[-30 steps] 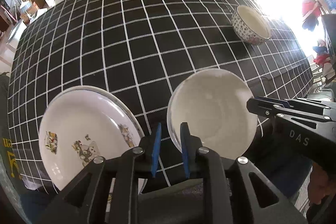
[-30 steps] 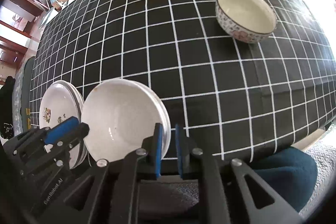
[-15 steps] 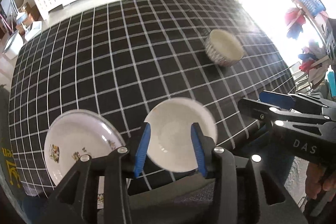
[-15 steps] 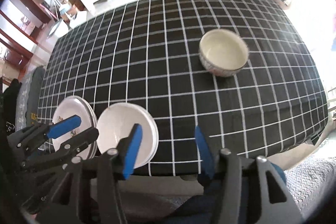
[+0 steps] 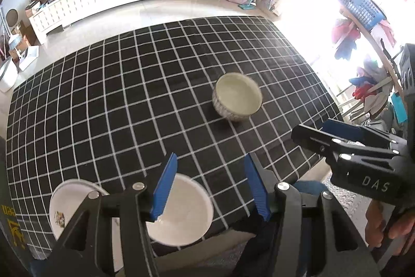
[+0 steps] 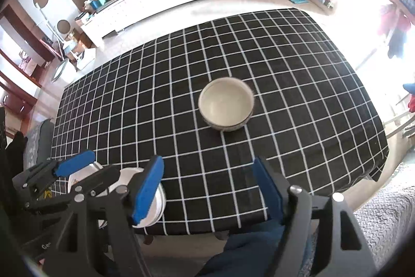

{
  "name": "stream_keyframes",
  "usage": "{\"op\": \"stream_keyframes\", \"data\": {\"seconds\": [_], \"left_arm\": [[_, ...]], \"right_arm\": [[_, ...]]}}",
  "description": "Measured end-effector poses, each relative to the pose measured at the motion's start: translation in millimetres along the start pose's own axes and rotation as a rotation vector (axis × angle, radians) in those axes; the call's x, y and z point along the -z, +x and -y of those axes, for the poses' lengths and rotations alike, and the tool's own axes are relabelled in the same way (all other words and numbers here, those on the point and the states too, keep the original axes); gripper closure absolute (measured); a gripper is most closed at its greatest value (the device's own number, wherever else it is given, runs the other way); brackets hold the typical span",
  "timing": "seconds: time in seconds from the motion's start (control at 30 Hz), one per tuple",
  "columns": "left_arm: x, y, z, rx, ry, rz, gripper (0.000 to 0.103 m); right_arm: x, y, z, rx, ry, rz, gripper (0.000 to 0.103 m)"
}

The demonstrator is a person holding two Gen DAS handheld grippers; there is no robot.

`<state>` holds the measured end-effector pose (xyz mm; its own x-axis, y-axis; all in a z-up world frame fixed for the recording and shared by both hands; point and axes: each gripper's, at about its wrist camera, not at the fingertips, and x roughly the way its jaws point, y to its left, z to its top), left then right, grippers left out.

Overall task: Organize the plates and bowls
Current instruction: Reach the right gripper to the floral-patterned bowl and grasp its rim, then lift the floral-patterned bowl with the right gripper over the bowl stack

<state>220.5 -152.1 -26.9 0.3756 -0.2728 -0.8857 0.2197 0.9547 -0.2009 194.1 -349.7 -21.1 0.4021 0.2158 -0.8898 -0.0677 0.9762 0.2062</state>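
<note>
a black cloth ruled with thin white grid lines covers the tabletop [image 5: 129, 100], hanging over its near edge. toward the middle stands a round, deep ceramic bowl [image 5: 236, 100], glossy cream inside with a speckled blue-grey pattern on its outer wall. at the near edge, about 7 o'clock from that bowl, sits a plain white shallow dish [image 5: 184, 212], smooth and glazed; at its 9 o'clock, just beside it, lies a white plate [image 5: 68, 201] with small printed pictures on its face. the left gripper [image 5: 210, 188], matte black with flat blue pads, hangs above the white dish, its jaws apart and opening, nothing between them. the right gripper [image 6: 210, 188], same build, has its jaws wider apart and opening too, empty, above the near edge of the cloth, with the patterned bowl at its 12 o'clock
</note>
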Motion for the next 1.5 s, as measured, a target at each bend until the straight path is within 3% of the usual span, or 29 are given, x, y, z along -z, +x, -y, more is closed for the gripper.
{"op": "stream_keyframes", "data": {"seconds": [0.27,0.7,1.13,1.23,1.37,1.5], "left_arm": [[-33.5,21.5,14.1,0.002,-0.019,-0.012,0.051],[-83.9,96.2,22.9,-0.010,-0.037,-0.106,0.051],[-102.4,185.1,7.4,-0.031,-0.042,-0.222,0.052],[-100.8,197.3,6.2,-0.038,-0.043,-0.239,0.060],[-98.1,211.1,5.6,-0.035,-0.038,-0.261,0.069],[-93.4,215.0,8.4,-0.042,-0.013,-0.263,0.077]], "right_arm": [[-24.1,12.2,26.9,-0.011,0.045,-0.024,0.027],[-63.2,58.4,59.4,-0.009,0.077,-0.090,0.027],[-86.2,131.3,73.2,-0.015,0.080,-0.168,0.027],[-87.5,144.9,69.7,-0.018,0.063,-0.177,0.035],[-85.4,159.1,67.0,-0.022,0.054,-0.210,0.061],[-79.7,161.9,65.9,-0.019,0.029,-0.211,0.075]]}}
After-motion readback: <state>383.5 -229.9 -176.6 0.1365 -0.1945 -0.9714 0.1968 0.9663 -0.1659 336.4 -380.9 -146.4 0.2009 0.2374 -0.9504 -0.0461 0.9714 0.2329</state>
